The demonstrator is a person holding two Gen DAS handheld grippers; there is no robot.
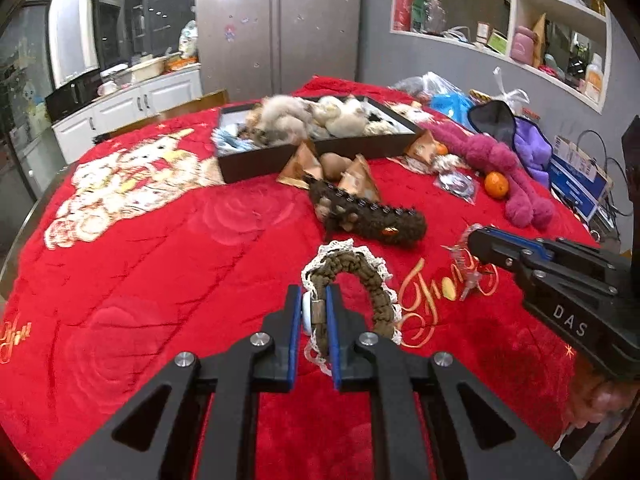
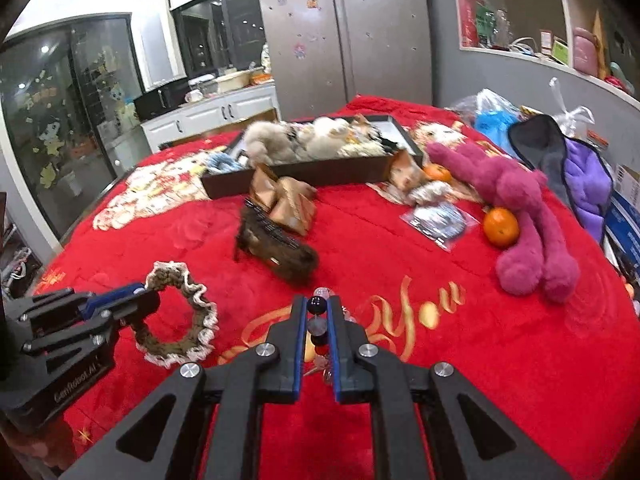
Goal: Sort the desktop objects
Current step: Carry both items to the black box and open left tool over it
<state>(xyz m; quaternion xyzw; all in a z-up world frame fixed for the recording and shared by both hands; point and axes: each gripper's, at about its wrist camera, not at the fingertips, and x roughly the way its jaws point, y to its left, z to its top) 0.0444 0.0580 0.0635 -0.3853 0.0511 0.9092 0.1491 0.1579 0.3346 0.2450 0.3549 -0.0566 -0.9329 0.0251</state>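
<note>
Lettering "DAS" marks the right gripper (image 1: 472, 236) (clamped on beads (image 2: 318, 312)); left gripper (image 1: 314, 300) pinches a scrunchie (image 1: 360, 276).

Your counter wears a plush red blanket (image 1: 160, 264) with a soft sheen. The scrunchie (image 1: 360, 280) is rough brown knit, edged in cream lace. The bead string (image 2: 318, 322) looks glossy, glassy. The magenta toy (image 2: 528, 216) is fuzzy pile; the orange (image 2: 500, 227) has smooth, shiny peel.

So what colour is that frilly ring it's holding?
The scrunchie is olive-brown with cream lace edging, clearest in the right wrist view.
</note>
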